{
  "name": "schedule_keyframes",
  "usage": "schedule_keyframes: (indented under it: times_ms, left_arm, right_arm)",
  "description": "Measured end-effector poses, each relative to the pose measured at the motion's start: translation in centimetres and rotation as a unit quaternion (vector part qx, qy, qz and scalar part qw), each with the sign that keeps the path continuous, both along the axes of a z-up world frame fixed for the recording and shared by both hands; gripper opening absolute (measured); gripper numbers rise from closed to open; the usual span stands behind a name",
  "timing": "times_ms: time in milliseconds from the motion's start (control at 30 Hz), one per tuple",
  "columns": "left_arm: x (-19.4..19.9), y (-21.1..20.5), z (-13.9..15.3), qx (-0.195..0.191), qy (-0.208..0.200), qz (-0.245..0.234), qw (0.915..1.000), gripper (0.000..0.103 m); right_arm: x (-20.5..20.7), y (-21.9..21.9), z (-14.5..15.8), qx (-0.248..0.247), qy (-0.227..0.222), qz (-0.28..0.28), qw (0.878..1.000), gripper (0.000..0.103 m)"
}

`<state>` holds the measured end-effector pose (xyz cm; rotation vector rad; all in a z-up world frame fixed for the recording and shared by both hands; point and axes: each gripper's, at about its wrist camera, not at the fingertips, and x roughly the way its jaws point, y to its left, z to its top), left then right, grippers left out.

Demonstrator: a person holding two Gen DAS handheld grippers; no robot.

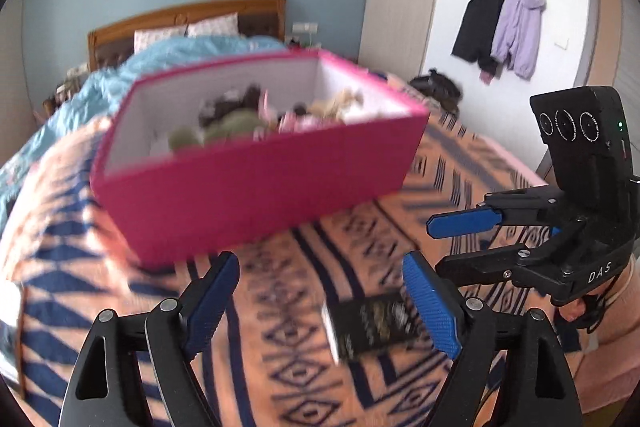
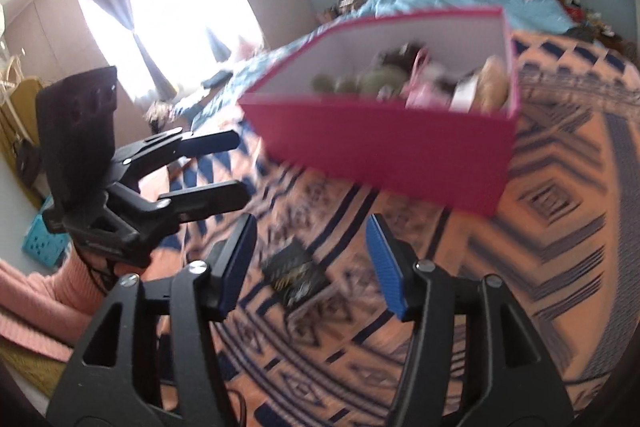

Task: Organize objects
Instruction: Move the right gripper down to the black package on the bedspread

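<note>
A pink open box (image 1: 256, 183) stands on the patterned orange and navy bedspread (image 1: 288, 347); it also shows in the right wrist view (image 2: 384, 155). It holds several soft toys and small items, blurred. A small black packet (image 1: 372, 323) lies flat on the bedspread in front of the box; it also shows in the right wrist view (image 2: 296, 277). My left gripper (image 1: 320, 303) is open and empty, hovering above the packet's left side. My right gripper (image 2: 312, 263) is open and empty, above the packet. Each gripper shows in the other's view, the right one (image 1: 456, 239) and the left one (image 2: 236, 167).
A blue duvet (image 1: 168, 63) and pillows lie behind the box by the wooden headboard. Coats (image 1: 500, 23) hang on the far wall. A bright curtained window (image 2: 168, 11) is on the left. A teal basket (image 2: 42, 243) sits on the floor.
</note>
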<state>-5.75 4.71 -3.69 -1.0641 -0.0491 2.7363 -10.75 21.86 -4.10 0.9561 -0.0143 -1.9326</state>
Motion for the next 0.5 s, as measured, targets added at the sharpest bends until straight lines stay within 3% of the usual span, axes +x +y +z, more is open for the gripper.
schedule_keyframes:
  times_ms: [100, 300, 367, 500]
  left_arm:
    - [0.4, -0.1, -1.2, 0.012, -0.017, -0.002, 0.9998, 0.085]
    - [0.9, 0.9, -2.8, 0.011, -0.046, -0.014, 0.9988, 0.072]
    - [0.9, 1.0, -3.6, 0.019, -0.063, -0.019, 0.9976, 0.058]
    - [0.7, 0.9, -5.1, 0.045, -0.094, -0.023, 0.9943, 0.05]
  right_arm:
    - [0.1, -0.4, -1.9, 0.005, -0.032, 0.004, 0.999, 0.059]
    - [0.5, -0.9, -3.5, 0.012, -0.058, 0.005, 0.998, 0.059]
    - [0.4, -1.0, -4.0, 0.013, -0.065, 0.003, 0.998, 0.058]
    - [0.3, -1.2, -4.5, 0.014, -0.08, 0.001, 0.997, 0.051]
